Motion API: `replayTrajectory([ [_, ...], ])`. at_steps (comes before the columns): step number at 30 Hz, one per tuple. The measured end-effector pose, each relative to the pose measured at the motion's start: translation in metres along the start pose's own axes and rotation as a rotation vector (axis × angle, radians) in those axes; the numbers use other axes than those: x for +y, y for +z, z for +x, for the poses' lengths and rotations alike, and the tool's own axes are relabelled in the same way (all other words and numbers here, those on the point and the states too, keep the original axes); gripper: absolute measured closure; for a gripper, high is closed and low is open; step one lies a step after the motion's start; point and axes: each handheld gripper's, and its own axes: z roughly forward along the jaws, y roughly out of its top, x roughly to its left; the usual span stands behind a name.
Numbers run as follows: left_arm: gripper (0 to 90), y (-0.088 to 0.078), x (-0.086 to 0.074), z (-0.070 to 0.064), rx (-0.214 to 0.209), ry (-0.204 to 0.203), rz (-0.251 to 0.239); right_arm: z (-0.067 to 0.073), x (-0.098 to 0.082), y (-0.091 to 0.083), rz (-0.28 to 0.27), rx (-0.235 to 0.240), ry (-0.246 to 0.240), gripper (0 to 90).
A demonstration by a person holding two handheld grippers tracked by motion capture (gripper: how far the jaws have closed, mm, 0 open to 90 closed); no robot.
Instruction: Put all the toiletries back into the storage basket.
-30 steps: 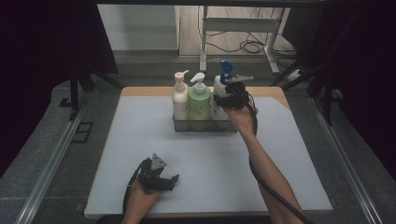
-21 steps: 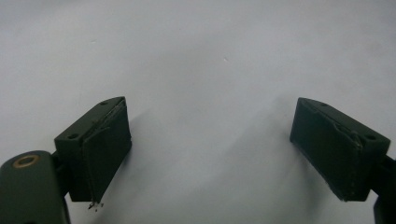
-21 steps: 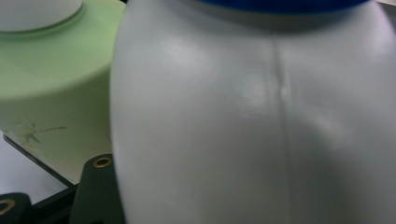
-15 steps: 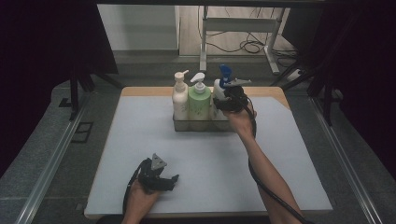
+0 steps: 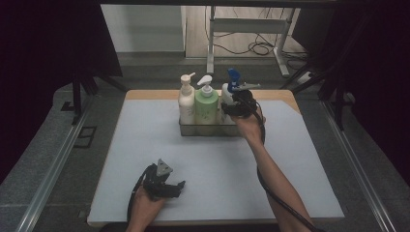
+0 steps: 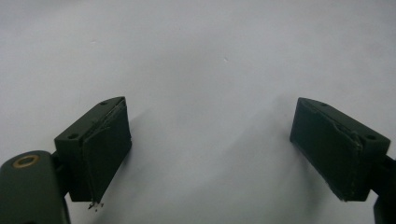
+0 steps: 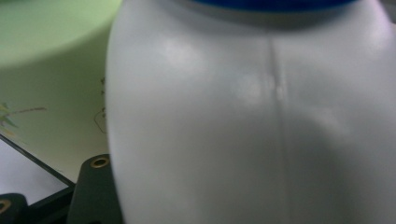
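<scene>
Here we see the right forearm stretched forward and slightly leftward across the pale grey mat (image 5: 145, 159) on the wooden desk (image 5: 280, 95), hand raised at the clear rectangular caddy (image 5: 193, 129) near the far edge. The right gripper (image 5: 236, 103) sits against the white plastic spray bottle with blue trigger head (image 5: 226, 94), rightmost of three in the caddy. In the right gripper view the white bottle body (image 7: 252, 116) is pressed up close, covering the fingers, so we cannot tell if they are clenched on it or released. Beside it stands the light green pump bottle (image 5: 206, 104), then the cream pump bottle (image 5: 186, 101) at the left; all three upright, touching or nearly so.

The left hand (image 5: 144, 208) rests low on the near mat edge, wrist down, holding the left gripper (image 5: 178, 187) pointed right. Left gripper view: fingers (image 6: 100, 149) spread wide apart, released, nothing between them, just above bare mat. The two grippers are well apart.
</scene>
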Motion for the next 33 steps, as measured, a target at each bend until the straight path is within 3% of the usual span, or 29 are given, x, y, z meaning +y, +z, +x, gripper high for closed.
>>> replayTrajectory([
  [8, 12.3, 0.000, 0.000, 0.000, 0.000, 0.000, 0.000, -0.005, 0.002, 0.001, 0.015, 0.014, 0.020, 30.5],
  [16, 12.3, 0.000, 0.000, 0.000, 0.000, 0.001, 0.001, -0.004, 0.002, -0.003, 0.009, 0.030, 0.003, 19.9],
  [33, 12.3, 0.000, 0.000, 0.000, 0.000, 0.001, 0.000, -0.008, -0.015, -0.022, 0.015, 0.089, -0.052, 16.3],
])
